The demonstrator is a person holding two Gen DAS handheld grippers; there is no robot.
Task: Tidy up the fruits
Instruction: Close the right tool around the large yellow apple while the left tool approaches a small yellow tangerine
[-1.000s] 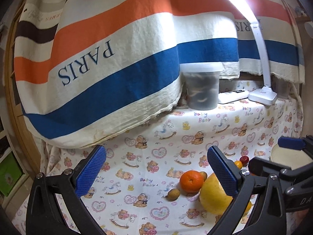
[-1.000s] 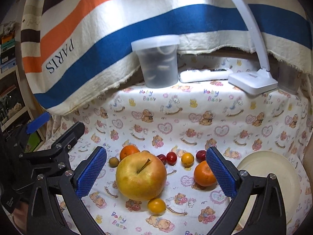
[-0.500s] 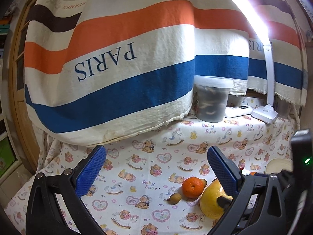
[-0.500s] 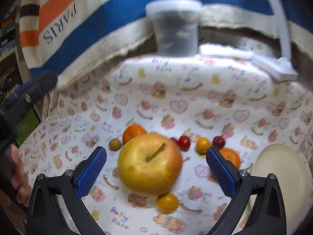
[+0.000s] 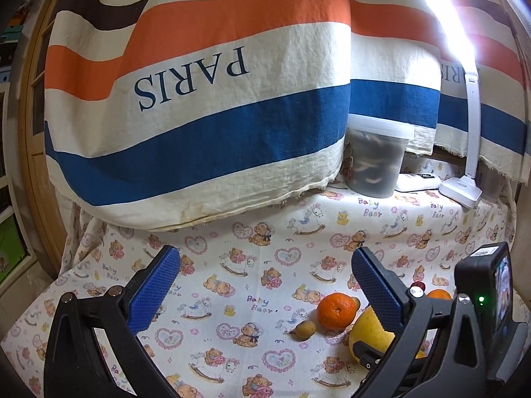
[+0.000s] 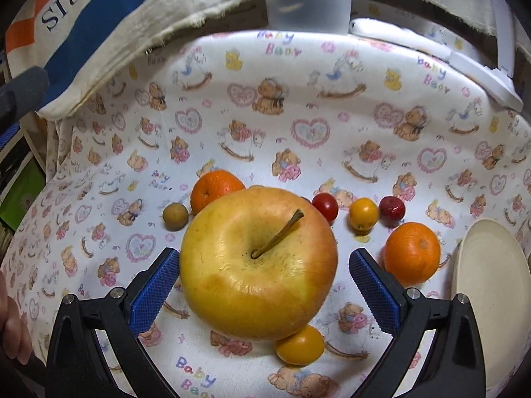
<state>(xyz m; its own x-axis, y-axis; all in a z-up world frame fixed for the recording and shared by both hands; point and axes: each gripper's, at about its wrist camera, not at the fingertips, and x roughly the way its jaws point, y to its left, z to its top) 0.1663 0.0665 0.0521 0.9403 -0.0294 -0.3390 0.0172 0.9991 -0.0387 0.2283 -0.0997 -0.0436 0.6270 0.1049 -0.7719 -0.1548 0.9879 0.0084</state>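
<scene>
Yellow-red apple (image 6: 259, 265), orange tangerines (image 6: 412, 252), teddy-bear print tablecloth (image 6: 298, 99), blue-orange-cream striped cloth (image 5: 199, 99)

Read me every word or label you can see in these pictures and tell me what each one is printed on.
"PARIS": dark blue letters on the striped orange, cream and blue hanging cloth.
"HERMES": small orange letters near that cloth's top edge.
"Baby Bear": pastel letters repeated across the white teddy-bear print tablecloth.
Dark label on the flat white device beside the lidded plastic tub: too small to read.
</scene>
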